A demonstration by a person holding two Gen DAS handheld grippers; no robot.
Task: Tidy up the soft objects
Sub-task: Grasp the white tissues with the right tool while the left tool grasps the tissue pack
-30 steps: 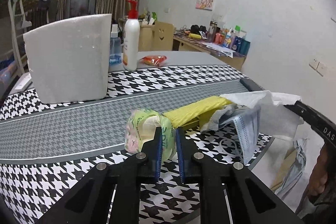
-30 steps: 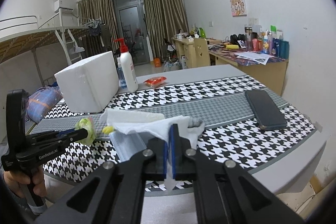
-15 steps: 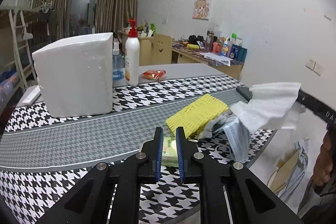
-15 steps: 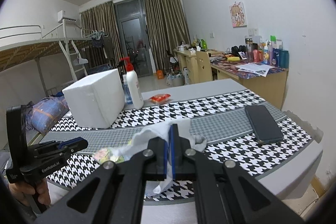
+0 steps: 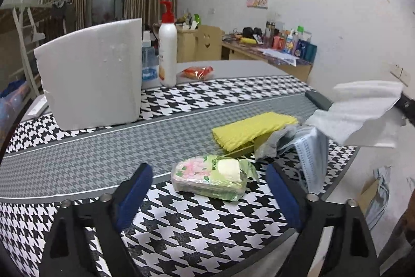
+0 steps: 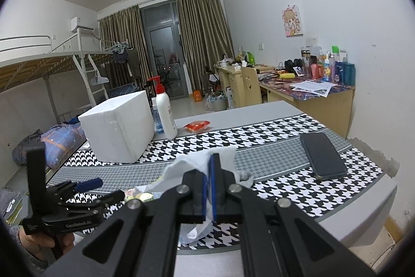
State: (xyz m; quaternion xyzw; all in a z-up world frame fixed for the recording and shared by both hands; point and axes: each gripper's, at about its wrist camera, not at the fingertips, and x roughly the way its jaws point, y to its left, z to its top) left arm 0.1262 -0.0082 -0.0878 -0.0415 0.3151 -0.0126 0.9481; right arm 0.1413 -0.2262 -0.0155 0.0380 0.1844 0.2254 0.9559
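A green floral tissue pack [image 5: 207, 177] lies flat on the houndstooth cloth near the table's front edge. My left gripper [image 5: 207, 170] straddles it with its jaws opening wide, and the blue pads stand clear of the pack on both sides. Behind it to the right sit a yellow ribbed foam sheet [image 5: 254, 129], a grey cloth [image 5: 275, 144] and a blue face mask [image 5: 310, 155]. My right gripper [image 6: 210, 162] is shut on a white tissue [image 6: 192, 165], held in the air above that pile. The same white tissue [image 5: 363, 108] shows at the right of the left wrist view.
A white foam box [image 5: 90, 74] stands at the back left, with a water bottle [image 5: 149, 64] and a red-capped pump bottle [image 5: 167, 53] beside it. A red snack packet [image 5: 197, 72] lies behind. A black phone [image 6: 323, 156] rests near the table's right edge.
The left gripper lowered the tissue pack to the table, then its jaws spread wide and let it go. The right gripper raised the white tissue off the pile.
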